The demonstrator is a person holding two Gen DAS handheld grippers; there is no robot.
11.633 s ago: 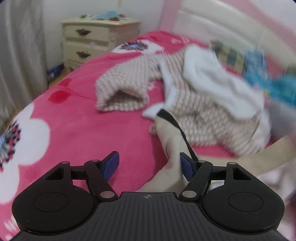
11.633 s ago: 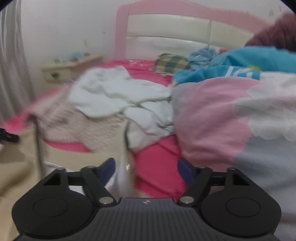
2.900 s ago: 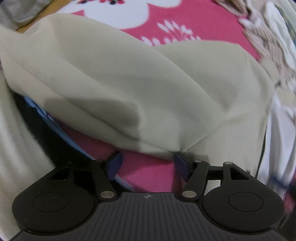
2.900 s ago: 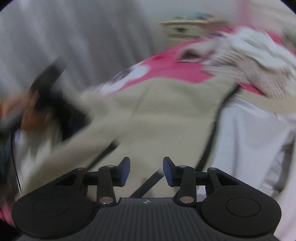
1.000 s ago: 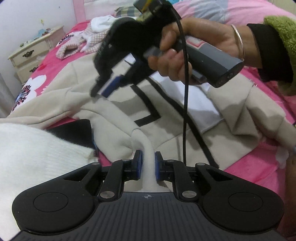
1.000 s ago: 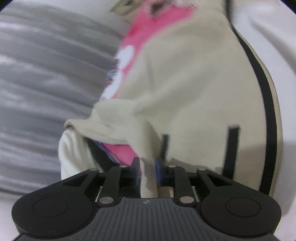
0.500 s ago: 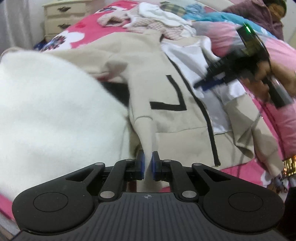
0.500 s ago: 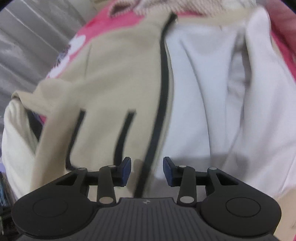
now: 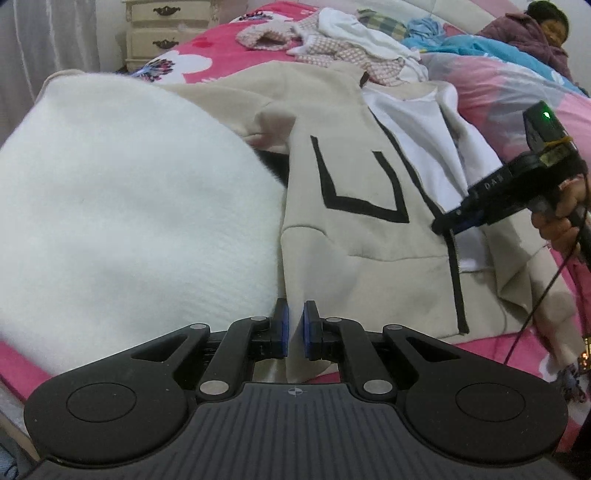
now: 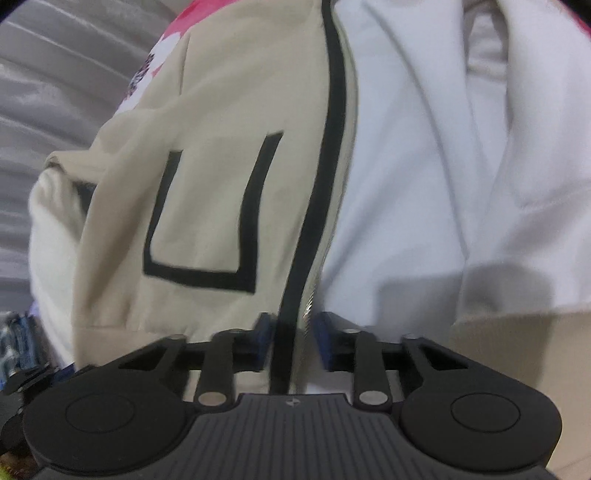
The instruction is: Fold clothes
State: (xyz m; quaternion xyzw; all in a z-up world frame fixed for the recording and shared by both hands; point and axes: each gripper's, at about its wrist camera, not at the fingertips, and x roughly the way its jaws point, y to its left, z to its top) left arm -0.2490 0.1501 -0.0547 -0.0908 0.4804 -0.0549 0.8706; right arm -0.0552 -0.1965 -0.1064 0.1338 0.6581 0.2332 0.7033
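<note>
Left claw (image 9: 294, 328) pinched on beige jacket (image 9: 354, 229) hem; white fleece mound (image 9: 129, 206) bulks hard against its left side, blocking passage there. Flat jacket front ahead gives open lane up to heap of clothes (image 9: 343, 44) farther up bed (image 9: 192, 66). Right claw (image 10: 293, 341) closing astride black zipper strip (image 10: 325, 177), pads not yet pressing; rumpled white lining (image 10: 461, 166) rises at its right. Pink quilt (image 9: 517, 92) walls right edge; nightstand (image 9: 166, 29) beyond bed.

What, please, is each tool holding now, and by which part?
The left tool pinches the beige jacket at its bottom hem corner. The right tool is closing around the jacket's black zipper edge, not yet gripping.
</note>
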